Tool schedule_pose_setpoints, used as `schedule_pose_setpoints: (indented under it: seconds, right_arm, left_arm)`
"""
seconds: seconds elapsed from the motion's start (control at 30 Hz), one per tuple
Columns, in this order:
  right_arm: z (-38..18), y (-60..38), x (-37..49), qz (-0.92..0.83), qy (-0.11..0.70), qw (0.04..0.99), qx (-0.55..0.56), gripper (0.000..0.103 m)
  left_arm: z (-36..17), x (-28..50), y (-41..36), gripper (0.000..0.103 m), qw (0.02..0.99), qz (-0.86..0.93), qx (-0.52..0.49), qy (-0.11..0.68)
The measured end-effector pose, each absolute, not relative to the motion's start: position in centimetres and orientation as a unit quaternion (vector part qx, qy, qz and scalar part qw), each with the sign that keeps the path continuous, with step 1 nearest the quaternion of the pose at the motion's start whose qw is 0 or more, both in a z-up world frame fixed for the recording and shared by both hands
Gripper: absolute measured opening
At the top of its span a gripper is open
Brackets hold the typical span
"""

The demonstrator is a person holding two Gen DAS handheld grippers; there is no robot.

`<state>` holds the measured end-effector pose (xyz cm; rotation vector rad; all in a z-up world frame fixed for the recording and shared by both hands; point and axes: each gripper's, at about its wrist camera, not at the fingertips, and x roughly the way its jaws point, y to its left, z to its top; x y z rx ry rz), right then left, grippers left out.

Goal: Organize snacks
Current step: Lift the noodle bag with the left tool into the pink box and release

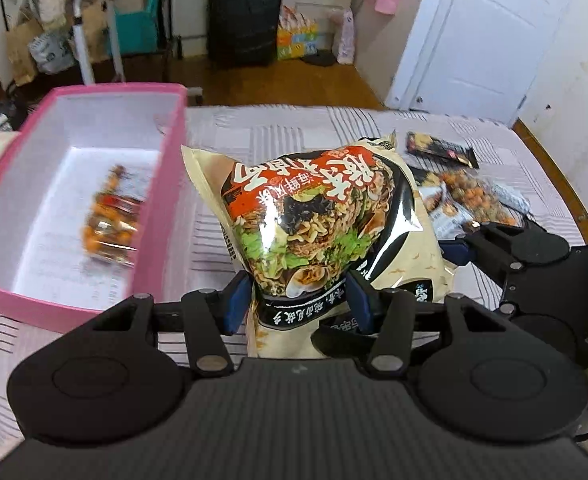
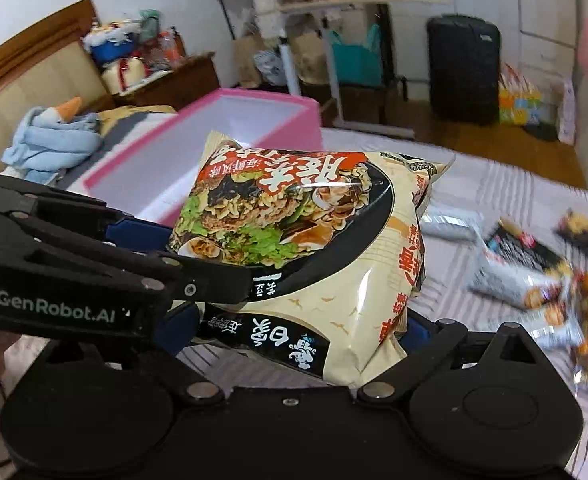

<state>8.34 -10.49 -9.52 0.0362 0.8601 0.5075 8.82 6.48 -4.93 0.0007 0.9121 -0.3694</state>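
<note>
A cream instant-noodle multipack (image 1: 317,224) with a noodle bowl picture is held up above the striped bed cover. My left gripper (image 1: 297,300) is shut on its near end. My right gripper (image 2: 294,332) is shut on the same pack (image 2: 313,248), and its fingers (image 1: 459,250) show at the pack's right side in the left wrist view. The left gripper's arm (image 2: 94,264) crosses the right wrist view from the left. A pink box (image 1: 162,184) with a white inside stands left of the pack and holds a bag of orange snacks (image 1: 110,216).
Several small snack packets (image 2: 533,280) lie on the bed cover (image 1: 254,136) to the right, also seen behind the pack (image 1: 469,192). A blue towel (image 2: 50,144) lies past the box (image 2: 262,120). A black suitcase (image 1: 246,16), a white door (image 1: 485,36) and a cluttered desk stand beyond the bed.
</note>
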Motion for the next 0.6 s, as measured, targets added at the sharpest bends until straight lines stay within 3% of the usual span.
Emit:
schedule_pose_setpoints:
  seconds: [0.43,0.53,0.6]
  right_arm:
    - [-4.4,-1.7,12.8,0.347,0.366,0.862,-0.060,0.099]
    - [-4.4,-1.3,14.6,0.369,0.371,0.852,-0.010,0.091]
    - [-4.9,-0.9,15.6,0.376,0.379,0.845,0.013,0.078]
  left_arm:
    - [-0.5,11.8,17.3,0.051,0.902,-0.093,-0.051,0.418]
    - [-0.3,13.1,19.6,0.050,0.904,-0.069,-0.067,0.417]
    - [-0.4,13.9,20.5,0.049,0.904,-0.056,-0.061,0.418]
